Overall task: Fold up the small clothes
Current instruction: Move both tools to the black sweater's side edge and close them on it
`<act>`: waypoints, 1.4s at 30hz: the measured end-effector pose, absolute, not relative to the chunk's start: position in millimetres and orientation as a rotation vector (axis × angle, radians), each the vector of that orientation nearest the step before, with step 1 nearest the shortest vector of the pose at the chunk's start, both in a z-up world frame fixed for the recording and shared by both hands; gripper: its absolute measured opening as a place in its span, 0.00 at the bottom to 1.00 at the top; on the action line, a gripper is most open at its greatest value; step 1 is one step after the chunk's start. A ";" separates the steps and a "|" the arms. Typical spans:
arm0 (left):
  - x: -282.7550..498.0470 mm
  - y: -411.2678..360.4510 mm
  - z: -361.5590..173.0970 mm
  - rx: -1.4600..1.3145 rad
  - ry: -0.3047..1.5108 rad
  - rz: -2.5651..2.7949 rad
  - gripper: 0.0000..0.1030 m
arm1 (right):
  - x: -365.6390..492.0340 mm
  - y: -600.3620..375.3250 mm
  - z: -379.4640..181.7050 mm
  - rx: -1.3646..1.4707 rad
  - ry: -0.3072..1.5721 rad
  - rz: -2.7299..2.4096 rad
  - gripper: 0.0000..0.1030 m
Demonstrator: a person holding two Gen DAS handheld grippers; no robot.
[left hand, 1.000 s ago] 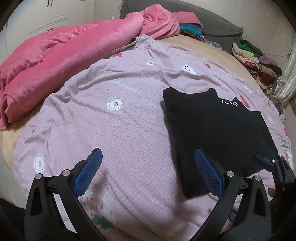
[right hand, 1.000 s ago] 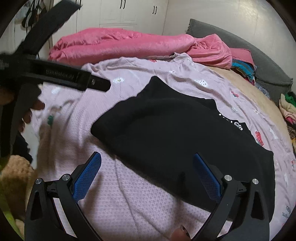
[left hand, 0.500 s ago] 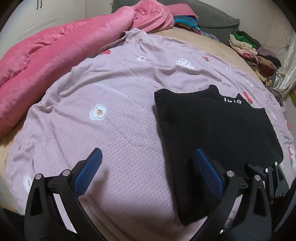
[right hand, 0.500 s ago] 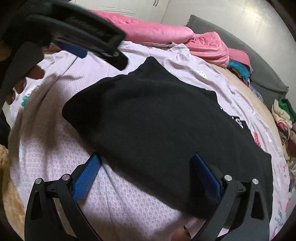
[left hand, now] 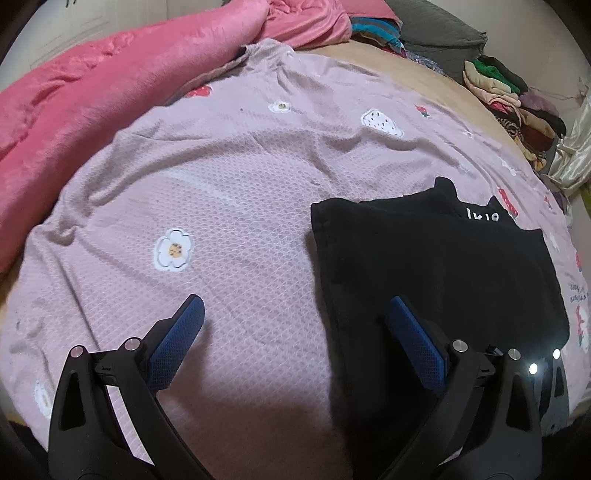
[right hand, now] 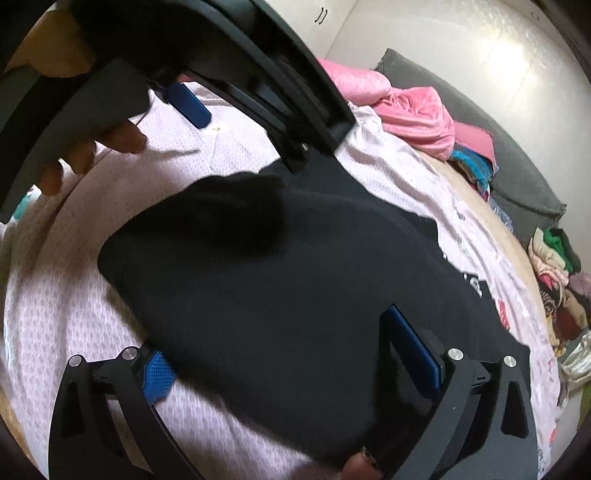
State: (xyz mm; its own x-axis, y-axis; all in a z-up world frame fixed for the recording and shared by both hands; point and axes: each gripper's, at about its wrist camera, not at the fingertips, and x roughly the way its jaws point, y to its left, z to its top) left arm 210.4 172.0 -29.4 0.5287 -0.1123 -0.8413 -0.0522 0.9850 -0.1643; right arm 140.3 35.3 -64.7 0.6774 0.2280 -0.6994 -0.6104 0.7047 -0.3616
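A black folded garment (left hand: 424, 266) with white lettering near its collar lies flat on the lilac flowered bed sheet (left hand: 229, 184). My left gripper (left hand: 295, 317) hovers open at the garment's left edge, its right finger over the black cloth and its left finger over bare sheet. In the right wrist view the garment (right hand: 295, 277) fills the middle. My right gripper (right hand: 288, 358) is open at its near edge, with the cloth lying over the tip of the left pad (right hand: 159, 373) and the right pad above the cloth. The left gripper's blue pad (right hand: 188, 101) shows overhead.
A pink blanket (left hand: 92, 92) is bunched along the left and far side of the bed. A grey cushion (left hand: 439, 33) and a pile of clothes (left hand: 509, 96) sit at the far right. A hand (right hand: 92, 151) holds the left tool.
Both grippers have moved in closer to the black garment. The right gripper's left pad has slid under the garment's near edge. Both stay open.
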 end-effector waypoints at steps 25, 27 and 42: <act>244.6 165.2 -49.6 -0.346 1.083 -0.167 0.91 | 124.8 16.1 -31.6 -0.539 0.484 0.545 0.13; 245.4 162.9 -48.3 -0.364 1.081 -0.187 0.91 | 123.6 13.9 -29.6 -0.533 0.483 0.544 0.13; 245.2 136.5 -31.8 -0.414 1.045 -0.321 0.22 | 118.6 3.5 -19.6 -0.500 0.475 0.531 0.12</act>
